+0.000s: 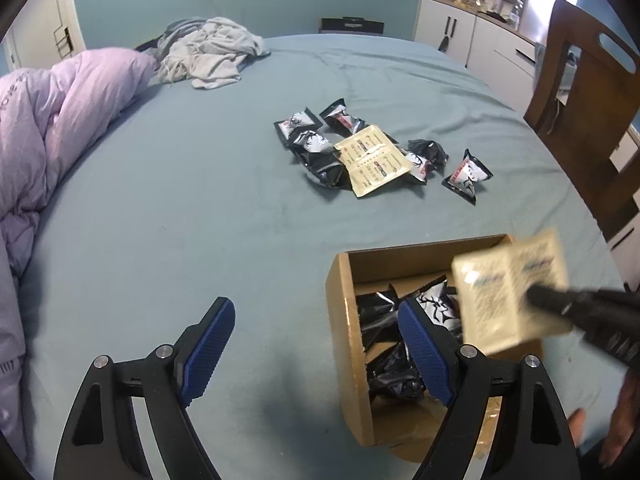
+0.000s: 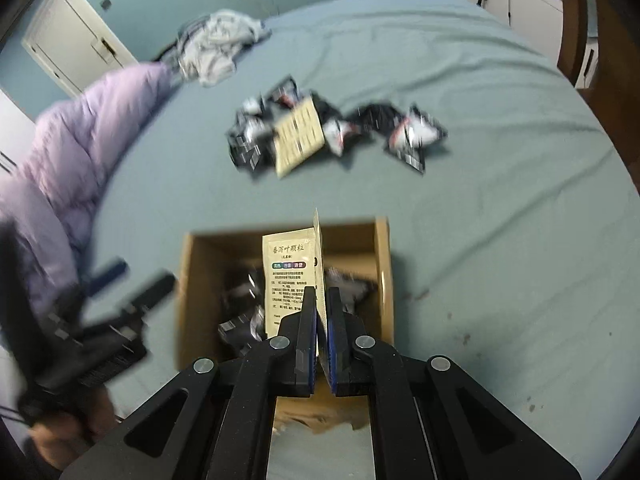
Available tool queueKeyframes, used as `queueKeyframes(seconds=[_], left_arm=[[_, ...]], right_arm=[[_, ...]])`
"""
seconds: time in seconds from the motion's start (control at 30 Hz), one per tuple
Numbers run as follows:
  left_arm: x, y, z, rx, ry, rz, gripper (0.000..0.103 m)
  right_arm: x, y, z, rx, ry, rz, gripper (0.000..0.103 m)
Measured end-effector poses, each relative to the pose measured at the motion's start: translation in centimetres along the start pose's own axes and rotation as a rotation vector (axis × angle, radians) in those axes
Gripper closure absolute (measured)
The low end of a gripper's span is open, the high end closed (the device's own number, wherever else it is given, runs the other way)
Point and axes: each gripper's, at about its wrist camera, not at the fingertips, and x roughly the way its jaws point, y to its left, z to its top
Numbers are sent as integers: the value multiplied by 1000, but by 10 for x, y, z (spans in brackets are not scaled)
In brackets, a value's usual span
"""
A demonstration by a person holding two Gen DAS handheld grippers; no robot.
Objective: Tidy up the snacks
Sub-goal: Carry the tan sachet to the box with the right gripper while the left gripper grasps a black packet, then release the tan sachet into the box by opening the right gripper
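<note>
While the left gripper (image 1: 316, 344) hangs wide open and empty beside the cardboard box (image 1: 348, 344), black snack packs (image 1: 384, 320) inside lie half hidden; right gripper (image 2: 322, 320) pinches a blurred beige sachet (image 2: 290, 280) above it. Loose packs (image 1: 320, 148) sit farther up the bed (image 1: 200, 200).

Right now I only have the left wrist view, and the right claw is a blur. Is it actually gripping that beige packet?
Observer: Yes. The right claw is shut on the beige packet, pinching its lower part. The packet stands upright.
Operator: Is it over the box?
Observer: Yes. It hangs above the open cardboard box, with black packets inside, beneath it.
Operator: What's to the right of the box?
Observer: The sheet there has a few dark spots.
</note>
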Motion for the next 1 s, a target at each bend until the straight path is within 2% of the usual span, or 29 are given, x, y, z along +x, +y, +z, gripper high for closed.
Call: queueKeyframes(seconds=[0.13, 0.27, 0.47, 0.57, 0.63, 0.7, 0.83, 0.97, 1.0], left_arm=[[1, 4, -1, -13, 1, 15, 18], [5, 2, -2, -3, 11, 28, 18], [3, -4, -1, 21, -20, 41, 18], [6, -6, 0, 26, -10, 42, 18], [9, -8, 1, 23, 1, 26, 18], [8, -10, 3, 23, -1, 25, 18], [5, -16, 3, 52, -28, 61, 17], [3, -15, 6, 36, -29, 48, 17], [3, -15, 7, 28, -31, 43, 17]], right_arm=[[10, 9, -5, -47, 20, -15, 101], [7, 14, -5, -114, -34, -11, 101], [1, -3, -16, -69, -125, 9, 97], [2, -13, -24, -24, -159, 31, 74], [7, -16, -24, 3, -127, 96, 57], [11, -13, -21, 1, -84, 99, 53], [6, 5, -12, -115, -70, -6, 53], [-4, 23, -13, -244, -106, -253, 53], [-6, 25, -15, -252, -119, -283, 53]])
